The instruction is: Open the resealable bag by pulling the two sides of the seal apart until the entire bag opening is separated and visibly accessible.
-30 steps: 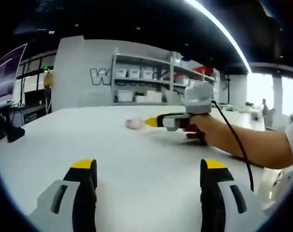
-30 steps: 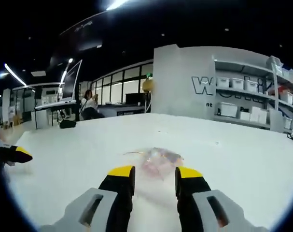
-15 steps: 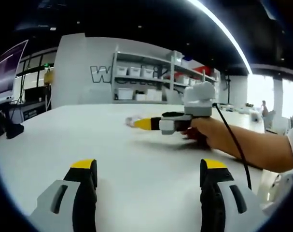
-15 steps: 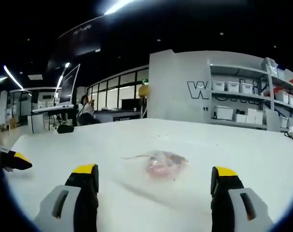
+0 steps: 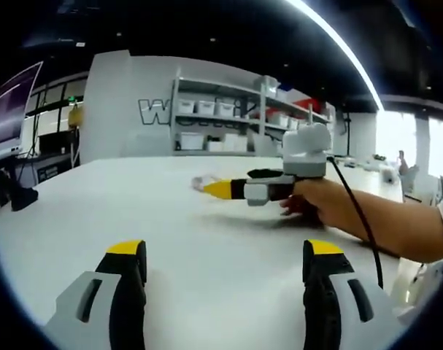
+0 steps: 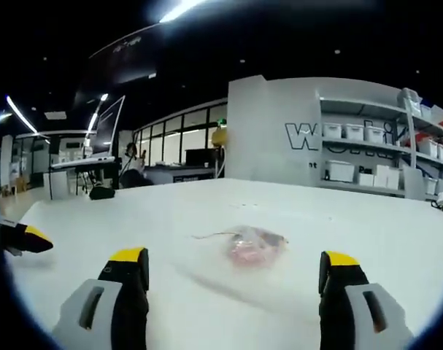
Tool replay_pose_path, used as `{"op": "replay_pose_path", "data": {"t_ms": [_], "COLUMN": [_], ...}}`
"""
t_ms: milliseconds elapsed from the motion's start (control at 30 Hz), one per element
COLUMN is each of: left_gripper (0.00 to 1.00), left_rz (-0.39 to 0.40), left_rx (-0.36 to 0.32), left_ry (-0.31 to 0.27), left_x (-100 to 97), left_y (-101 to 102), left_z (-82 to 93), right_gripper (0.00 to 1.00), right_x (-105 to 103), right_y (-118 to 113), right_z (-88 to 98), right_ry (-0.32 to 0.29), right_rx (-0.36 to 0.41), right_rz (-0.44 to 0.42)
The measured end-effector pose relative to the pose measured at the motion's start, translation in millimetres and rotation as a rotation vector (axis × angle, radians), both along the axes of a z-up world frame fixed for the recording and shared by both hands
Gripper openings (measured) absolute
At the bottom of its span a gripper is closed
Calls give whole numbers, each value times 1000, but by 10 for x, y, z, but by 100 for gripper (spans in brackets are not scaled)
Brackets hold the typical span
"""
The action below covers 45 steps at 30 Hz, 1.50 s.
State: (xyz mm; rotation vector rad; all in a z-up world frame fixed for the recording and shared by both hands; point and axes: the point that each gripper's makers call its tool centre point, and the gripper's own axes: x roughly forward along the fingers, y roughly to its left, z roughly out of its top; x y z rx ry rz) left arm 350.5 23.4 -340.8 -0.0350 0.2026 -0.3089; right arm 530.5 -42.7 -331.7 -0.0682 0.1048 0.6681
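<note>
A small clear resealable bag [image 6: 254, 244] with pink contents lies flat on the white table [image 6: 382, 240], a short way ahead of my right gripper [image 6: 236, 266], whose jaws stand wide open and empty. In the left gripper view the bag [image 5: 200, 182] is a small pale shape just beyond the yellow tip of the right gripper [image 5: 220, 189], held by a person's hand [image 5: 316, 200]. My left gripper [image 5: 225, 255] hangs open above the near table, well short of the bag. Its yellow tip [image 6: 31, 237] enters the right gripper view from the left.
A black cable [image 5: 356, 219] runs from the right gripper along the person's forearm. A wall with shelves of white bins [image 5: 206, 124] stands beyond the table. Desks with monitors and a seated person [image 6: 130, 164] are far off to the left.
A second ago the right gripper's jaws stood narrow around the near side of the bag; they have since spread wide and sit back from it. The left gripper has held still.
</note>
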Motion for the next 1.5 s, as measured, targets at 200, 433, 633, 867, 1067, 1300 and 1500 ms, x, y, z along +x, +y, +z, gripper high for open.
{"op": "replay_pose_path", "data": {"t_ms": [200, 433, 633, 867, 1067, 1300, 1500], "left_gripper": [87, 87, 87, 87, 87, 87, 87], "left_rz": [1, -1, 1, 2, 1, -3, -2], "left_rx": [4, 4, 3, 1, -1, -5, -8], "left_ry": [2, 2, 2, 0, -1, -5, -8], "left_x": [6, 12, 15, 26, 34, 36, 36], "left_y": [14, 20, 28, 51, 65, 62, 61], "left_z": [-7, -10, -7, 3, 14, 26, 29], "right_gripper": [100, 99, 97, 95, 93, 91, 90], "right_x": [-3, 18, 22, 24, 29, -11, -35], "right_y": [15, 17, 9, -5, -11, -21, -26], "right_z": [-1, -3, 7, 39, 76, 128, 129], "right_ry": [4, 10, 9, 0, -5, -11, -14], "right_rx": [0, 0, -3, -7, -3, 9, 10], "right_rz": [8, 7, 3, -2, -6, -10, -12]}}
